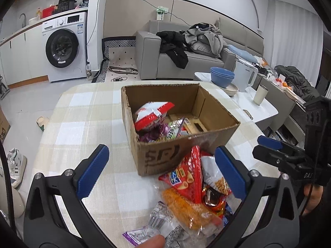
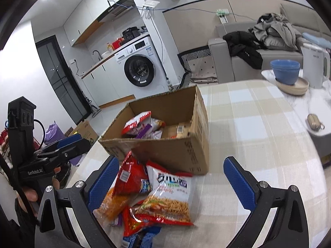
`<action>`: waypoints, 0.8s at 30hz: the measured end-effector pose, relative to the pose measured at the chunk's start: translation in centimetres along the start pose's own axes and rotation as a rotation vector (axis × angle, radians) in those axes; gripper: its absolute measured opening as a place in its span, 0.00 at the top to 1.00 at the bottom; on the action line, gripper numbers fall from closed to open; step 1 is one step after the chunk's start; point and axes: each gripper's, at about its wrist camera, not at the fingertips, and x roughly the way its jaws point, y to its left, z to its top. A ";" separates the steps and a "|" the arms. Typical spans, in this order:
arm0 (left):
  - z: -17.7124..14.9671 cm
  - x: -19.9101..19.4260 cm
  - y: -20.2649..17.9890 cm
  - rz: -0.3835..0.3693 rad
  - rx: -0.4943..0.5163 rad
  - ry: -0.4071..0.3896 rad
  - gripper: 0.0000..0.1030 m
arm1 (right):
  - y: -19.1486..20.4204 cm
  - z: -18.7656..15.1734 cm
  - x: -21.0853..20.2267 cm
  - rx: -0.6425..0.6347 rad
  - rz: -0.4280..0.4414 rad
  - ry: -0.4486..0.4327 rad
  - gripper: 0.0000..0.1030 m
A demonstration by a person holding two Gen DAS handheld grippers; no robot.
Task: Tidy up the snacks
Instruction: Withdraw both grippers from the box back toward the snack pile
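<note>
I have both the left gripper (image 1: 161, 170) and right gripper (image 2: 171, 181) gaping empty, so I'd pinch the red bag (image 2: 131, 177) squarely, then lift to the box (image 2: 198, 128) at twelve o'clock

hidden: floor of brown cardboard box (image 1: 182, 111) partly under red-and-white snack bag (image 1: 152, 113) | cut off: purple-and-white wrapper (image 1: 136, 235) at bottom edge; blue packet (image 2: 142, 237) at bottom edge | blurred: orange crinkled snack bag (image 2: 112, 204), print unreadable
</note>
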 end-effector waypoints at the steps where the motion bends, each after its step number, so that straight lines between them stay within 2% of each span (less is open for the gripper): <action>1: -0.4 -0.1 0.0 -0.003 0.000 0.006 0.01 | -0.2 -0.3 0.2 0.013 0.011 0.012 0.00; 10: -3.2 -0.3 -0.4 0.003 0.013 0.030 0.01 | -0.8 -2.1 1.6 0.035 0.008 0.040 0.00; 14: -4.3 -0.4 -0.2 -0.028 -0.015 0.039 0.01 | -0.6 -2.4 2.3 0.032 0.001 0.071 0.00; 24: -4.1 -0.4 -0.2 -0.001 -0.008 0.039 0.01 | -1.3 -3.0 4.1 0.056 0.004 0.130 0.00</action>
